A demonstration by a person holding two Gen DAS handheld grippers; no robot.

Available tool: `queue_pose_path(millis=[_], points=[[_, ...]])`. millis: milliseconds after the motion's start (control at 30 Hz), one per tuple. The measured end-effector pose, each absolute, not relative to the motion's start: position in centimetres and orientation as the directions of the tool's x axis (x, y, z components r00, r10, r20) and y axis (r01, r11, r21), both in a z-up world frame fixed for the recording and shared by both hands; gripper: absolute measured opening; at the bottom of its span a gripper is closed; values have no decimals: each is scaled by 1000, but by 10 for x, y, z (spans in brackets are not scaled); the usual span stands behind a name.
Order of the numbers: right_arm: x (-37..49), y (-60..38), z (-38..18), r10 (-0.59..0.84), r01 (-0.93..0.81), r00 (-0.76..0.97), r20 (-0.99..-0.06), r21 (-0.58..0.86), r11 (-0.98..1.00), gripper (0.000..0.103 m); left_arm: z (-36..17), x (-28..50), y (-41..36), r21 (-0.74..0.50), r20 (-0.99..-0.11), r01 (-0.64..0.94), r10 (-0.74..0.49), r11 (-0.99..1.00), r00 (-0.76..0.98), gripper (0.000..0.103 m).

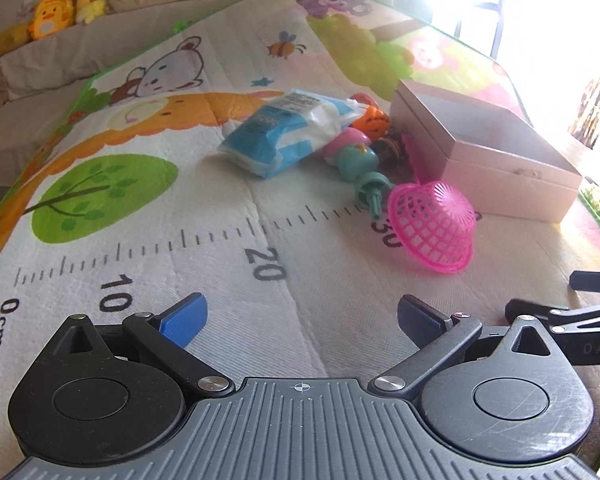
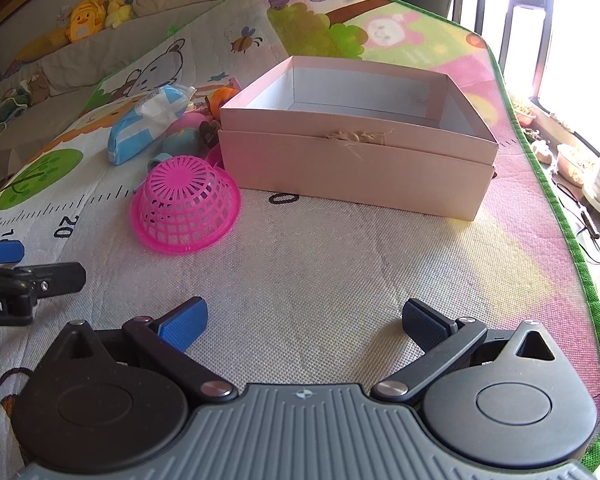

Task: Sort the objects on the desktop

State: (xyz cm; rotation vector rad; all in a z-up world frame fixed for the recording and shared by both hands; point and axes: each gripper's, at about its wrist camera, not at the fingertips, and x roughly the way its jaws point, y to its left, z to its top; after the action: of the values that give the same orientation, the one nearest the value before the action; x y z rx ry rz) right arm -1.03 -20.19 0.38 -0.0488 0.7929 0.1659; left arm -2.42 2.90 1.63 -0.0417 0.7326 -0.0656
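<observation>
From the left wrist, the left gripper [image 1: 302,322] hovers spread wide and holding nothing above the play mat [image 1: 148,216], facing a blue-and-white wipes pack [image 1: 284,134], a huddle of small toys [image 1: 364,148] touching it, and an overturned pink basket [image 1: 434,226] just beside a pink box [image 1: 496,164]. From the right wrist, the right gripper [image 2: 304,324] is likewise spread and unloaded, with the open box [image 2: 356,168] ahead, the basket [image 2: 186,208] near its left corner, and the wipes pack [image 2: 148,124] and toys [image 2: 192,132] behind that.
</observation>
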Motion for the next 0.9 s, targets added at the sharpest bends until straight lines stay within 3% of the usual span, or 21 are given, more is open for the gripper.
queue_pose_path(millis=[100, 233, 367, 500, 533, 600, 667, 833, 900], points=[[-5, -196, 16, 250, -267, 679, -690, 84, 960, 103, 23, -19, 41, -30, -649, 10, -27, 999, 760, 103], [15, -166, 26, 241, -307, 711, -661, 17, 952, 103, 33, -9, 57, -21, -638, -40, 18, 999, 770, 103], [47, -145, 17, 268, -312, 677, -685, 62, 948, 99, 47, -4, 69, -31, -616, -78, 43, 996, 787, 103], [47, -131, 11, 309, -355, 667, -678, 75, 932, 66, 58, -4, 76, -26, -591, -90, 57, 996, 805, 103], [41, -129, 12, 336, -386, 658, -674, 81, 919, 64, 59, -4, 76, -25, -588, -89, 58, 996, 807, 103], [26, -126, 15, 408, -472, 608, -681, 103, 876, 35, 59, -3, 76, -26, -587, -80, 50, 996, 808, 103], [7, -128, 18, 421, -524, 590, -689, 70, 849, 27, 56, 0, 72, -29, -594, -71, 40, 997, 803, 103], [-22, -162, 27, 378, -502, 638, -671, 11, 865, 30, 44, 8, 53, -34, -628, -25, -2, 999, 778, 103], [-21, -175, 37, 349, -450, 683, -642, 7, 893, 45, 41, 10, 46, -23, -636, -16, -3, 1000, 771, 103]])
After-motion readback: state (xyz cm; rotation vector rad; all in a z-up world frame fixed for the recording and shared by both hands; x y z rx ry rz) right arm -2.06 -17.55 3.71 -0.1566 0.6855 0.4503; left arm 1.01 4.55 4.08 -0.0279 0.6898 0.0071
